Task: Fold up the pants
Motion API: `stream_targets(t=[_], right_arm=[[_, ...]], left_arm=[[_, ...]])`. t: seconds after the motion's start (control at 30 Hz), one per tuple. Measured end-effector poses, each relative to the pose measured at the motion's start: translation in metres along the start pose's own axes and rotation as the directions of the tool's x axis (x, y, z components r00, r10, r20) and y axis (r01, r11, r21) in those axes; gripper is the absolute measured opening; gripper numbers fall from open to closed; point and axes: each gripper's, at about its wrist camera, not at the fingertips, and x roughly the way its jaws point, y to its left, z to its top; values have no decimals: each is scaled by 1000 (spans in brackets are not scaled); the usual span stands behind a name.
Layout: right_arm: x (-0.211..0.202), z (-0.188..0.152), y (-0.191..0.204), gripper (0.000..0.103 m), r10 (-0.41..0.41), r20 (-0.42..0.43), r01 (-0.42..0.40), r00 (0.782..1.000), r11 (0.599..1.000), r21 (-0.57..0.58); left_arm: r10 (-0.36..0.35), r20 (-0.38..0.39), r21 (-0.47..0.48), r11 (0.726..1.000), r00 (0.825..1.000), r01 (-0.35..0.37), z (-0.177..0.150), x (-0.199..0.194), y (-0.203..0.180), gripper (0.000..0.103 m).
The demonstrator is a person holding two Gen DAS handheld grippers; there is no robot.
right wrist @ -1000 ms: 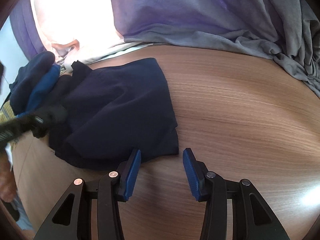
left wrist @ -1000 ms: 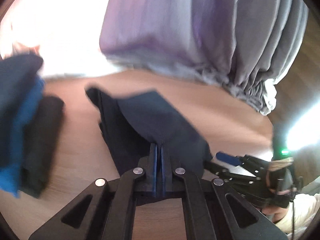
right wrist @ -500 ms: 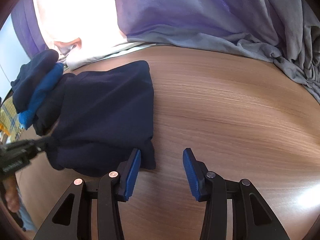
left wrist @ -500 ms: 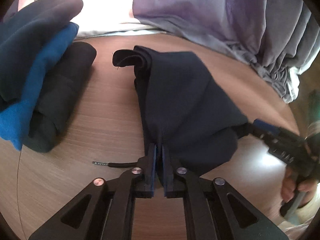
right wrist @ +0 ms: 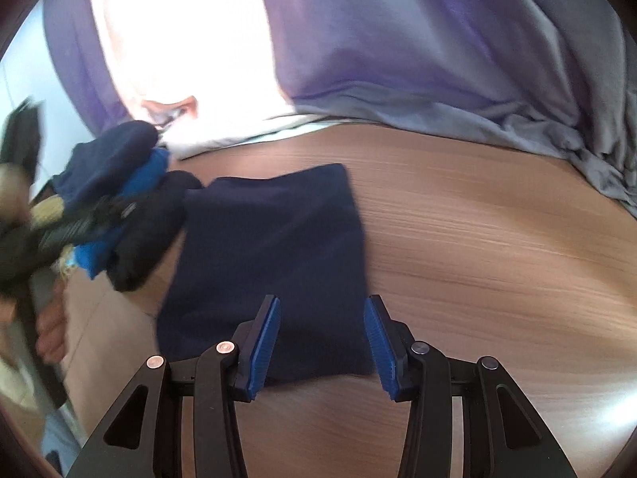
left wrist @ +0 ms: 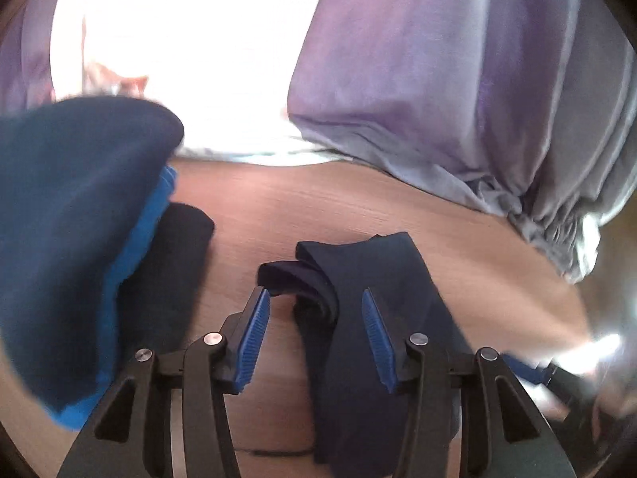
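The dark navy pants [right wrist: 274, 255] lie folded into a soft, matte rectangle on the wood-grain table [right wrist: 477, 239], layered edges showing at the far end. The left gripper [left wrist: 314, 332] has just been opening its jaws; the ribbed blue pads stand apart over the pants, not pressing the cloth. The right gripper [right wrist: 322, 344] hangs with jaws parted above the near edge, nothing pinched. To the left sits a stack of folded clothes [left wrist: 79, 239], navy, bright blue and black. Far behind, a lilac-grey curtain [right wrist: 438, 51] drapes in gathered pleats.
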Motion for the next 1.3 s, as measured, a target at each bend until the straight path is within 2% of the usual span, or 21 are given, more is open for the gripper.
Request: stream_targets(t=[0.2, 0.33, 0.43, 0.47, 0.5, 0.53, 0.6, 0.67, 0.77, 1.03, 1.07, 1.1, 1.13, 1.2, 1.23, 1.3], right_arm=[[13, 3, 10, 45, 38, -4, -38, 999, 999, 10], [21, 5, 7, 45, 27, -11, -27, 1000, 999, 18], [28, 6, 7, 45, 28, -24, -28, 999, 999, 23], [30, 6, 6, 45, 27, -28, -26, 999, 999, 21], [32, 6, 7, 45, 24, -32, -23, 999, 1000, 18], [34, 5, 7, 45, 24, -34, -24, 999, 1000, 17], [38, 4, 7, 45, 26, -41, -25, 999, 1000, 18], [41, 2, 7, 45, 24, -48, -24, 999, 1000, 16], [45, -2, 7, 45, 19, -65, -18, 998, 1000, 11], [58, -11, 2, 45, 32, -127, -28, 991, 999, 35], [58, -11, 3, 45, 30, -128, -26, 991, 999, 30], [58, -11, 3, 45, 28, -129, -24, 991, 999, 26], [57, -11, 3, 45, 26, -131, -23, 991, 999, 24], [53, -10, 4, 45, 12, -125, -11, 992, 1000, 14], [52, -5, 6, 45, -1, -113, 2, 994, 1000, 5], [38, -1, 8, 46, -21, -57, 20, 998, 1000, -17]], left_arm=[[-11, -114, -41, 999, 993, 6, 5, 33, 7, 46], [-12, -115, -26, 1000, 993, 9, 10, 43, 8, 46], [-5, -85, 6, 1000, 996, 6, 16, 47, 5, 44], [-9, -70, 12, 1000, 998, 10, 18, 47, 4, 38], [-11, -56, 22, 1000, 998, 13, 20, 48, 4, 23], [-6, -46, 39, 999, 999, 8, 22, 50, 3, 13], [17, -9, 66, 998, 1000, -16, 25, 51, 3, 11], [75, 24, 101, 992, 997, -77, 26, 54, 2, 8], [168, 28, 162, 972, 985, -171, 23, 67, 2, 8], [215, -39, 171, 963, 976, -206, 11, 91, 15, 10], [219, -39, 175, 962, 975, -209, 11, 91, 15, 12], [245, -34, 189, 954, 969, -234, 11, 90, 14, 22], [290, -16, 215, 935, 957, -280, 12, 89, 10, 39], [392, 71, 269, 878, 917, -396, 13, 75, -2, 57], [405, 104, 282, 864, 908, -417, 14, 66, -9, 60], [386, 163, 287, 862, 908, -418, 13, 41, -21, 68]])
